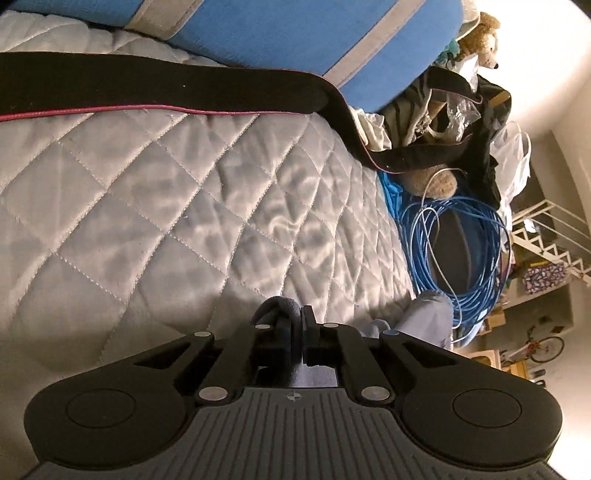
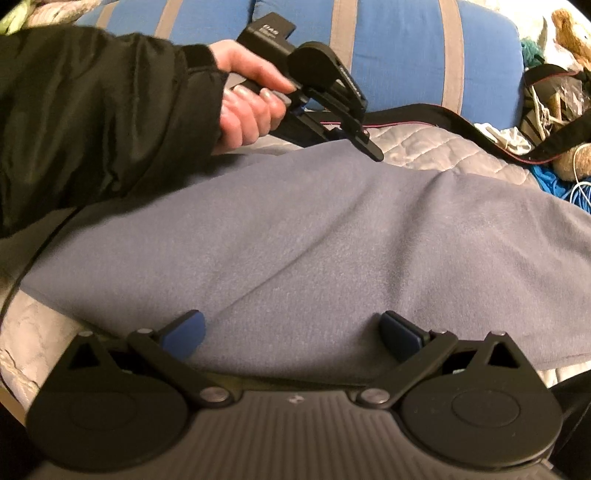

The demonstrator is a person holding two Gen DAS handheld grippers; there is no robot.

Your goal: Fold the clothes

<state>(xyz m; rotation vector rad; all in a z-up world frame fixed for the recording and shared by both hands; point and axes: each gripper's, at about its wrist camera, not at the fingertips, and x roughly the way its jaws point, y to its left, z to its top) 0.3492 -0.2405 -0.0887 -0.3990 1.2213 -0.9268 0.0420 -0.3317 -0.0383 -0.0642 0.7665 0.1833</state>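
Note:
A grey-blue fleece garment [image 2: 314,240] lies spread across the quilted bed. My left gripper [image 1: 295,317] is shut on a fold of that garment [image 1: 275,308] at its far edge; in the right wrist view the left gripper [image 2: 369,146] shows at the cloth's far edge, held by a hand in a black sleeve. My right gripper [image 2: 291,334] is open, its blue pads [image 2: 184,336] just above the near part of the cloth, holding nothing.
The bed has a light quilted cover [image 1: 166,192]. A black strap with a pink edge [image 1: 166,92] lies across it. A blue striped cushion [image 2: 399,48] is at the back. A blue cable coil [image 1: 461,251], a teddy bear [image 1: 480,33] and bags clutter the right.

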